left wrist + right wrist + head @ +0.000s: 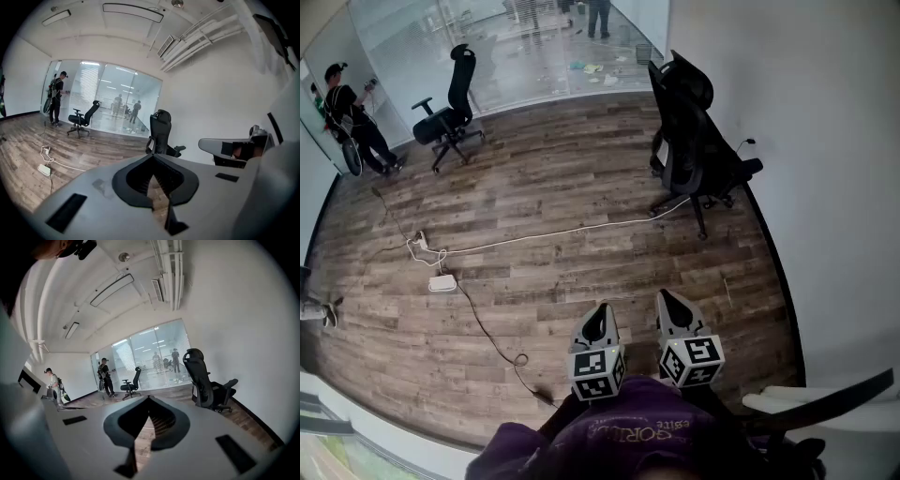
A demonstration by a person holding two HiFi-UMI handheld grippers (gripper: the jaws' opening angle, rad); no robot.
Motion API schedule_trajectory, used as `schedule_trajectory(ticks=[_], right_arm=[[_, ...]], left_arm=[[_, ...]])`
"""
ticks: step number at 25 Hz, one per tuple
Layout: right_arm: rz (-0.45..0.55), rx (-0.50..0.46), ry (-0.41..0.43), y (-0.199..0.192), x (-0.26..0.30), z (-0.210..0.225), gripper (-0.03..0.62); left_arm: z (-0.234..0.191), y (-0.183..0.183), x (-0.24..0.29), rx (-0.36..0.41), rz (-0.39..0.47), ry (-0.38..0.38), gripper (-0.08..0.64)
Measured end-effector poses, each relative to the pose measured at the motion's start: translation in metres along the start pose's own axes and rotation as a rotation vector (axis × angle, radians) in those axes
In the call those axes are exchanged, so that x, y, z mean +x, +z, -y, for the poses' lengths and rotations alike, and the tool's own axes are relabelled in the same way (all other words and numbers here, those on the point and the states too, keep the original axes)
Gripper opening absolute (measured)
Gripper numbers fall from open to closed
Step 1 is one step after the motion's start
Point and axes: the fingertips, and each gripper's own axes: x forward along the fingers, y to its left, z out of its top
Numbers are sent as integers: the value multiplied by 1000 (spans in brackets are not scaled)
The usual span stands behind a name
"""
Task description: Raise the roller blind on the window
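**A:** Wood floor (pixel 544 178) fills our head view. We hold the left gripper (pixel 599 311) and the right gripper (pixel 668 300) side by side, close to our body, over bare boards. No blind shows there.

**B:** And the left gripper view?

**A:** Its jaws are pressed together with nothing between them. Past them we see a chair (pixel 161 133) and a white wall (pixel 211 108), but no blind.

**B:** The right gripper view?

**A:** Much the same: jaws together, empty, aimed across the room at a glass partition (pixel 159 352). So the blind is in none of our views.

**B:** Then our step is finding it?

**A:** We judge so. We should turn until the blind faces us and spot whatever works it. Then we part one gripper's jaws before reaching, clamp squarely, and pull in steady, straight strokes so nothing slips.
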Motion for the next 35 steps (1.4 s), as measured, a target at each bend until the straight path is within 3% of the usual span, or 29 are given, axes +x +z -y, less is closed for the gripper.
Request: schedule_trajectory(ticks=[11, 17, 20, 23, 26, 30, 35], right_arm=[[-10, -2, 3, -3, 11, -3, -2], [4, 13, 14, 0, 32, -14, -2], [-1, 8, 22, 1, 57, -19, -2], [-6, -31, 24, -4, 81, -27, -2], [5, -53, 24, -5, 117, -28, -2], [0, -86, 23, 10, 189, 5, -2], [18, -121, 60, 73, 320, 52, -2]], left_arm=[[-10, 1, 6, 0, 1, 6, 0], [-35, 9, 8, -24, 14, 23, 0], [-57, 20, 18, -50, 46, 17, 0], [-77, 17, 32, -126, 35, -37, 0], [-96, 12, 61, -204, -5, -60, 0], [-113, 21, 131, -185, -32, -21, 0], [-149, 92, 260, -182, 6, 12, 0]])
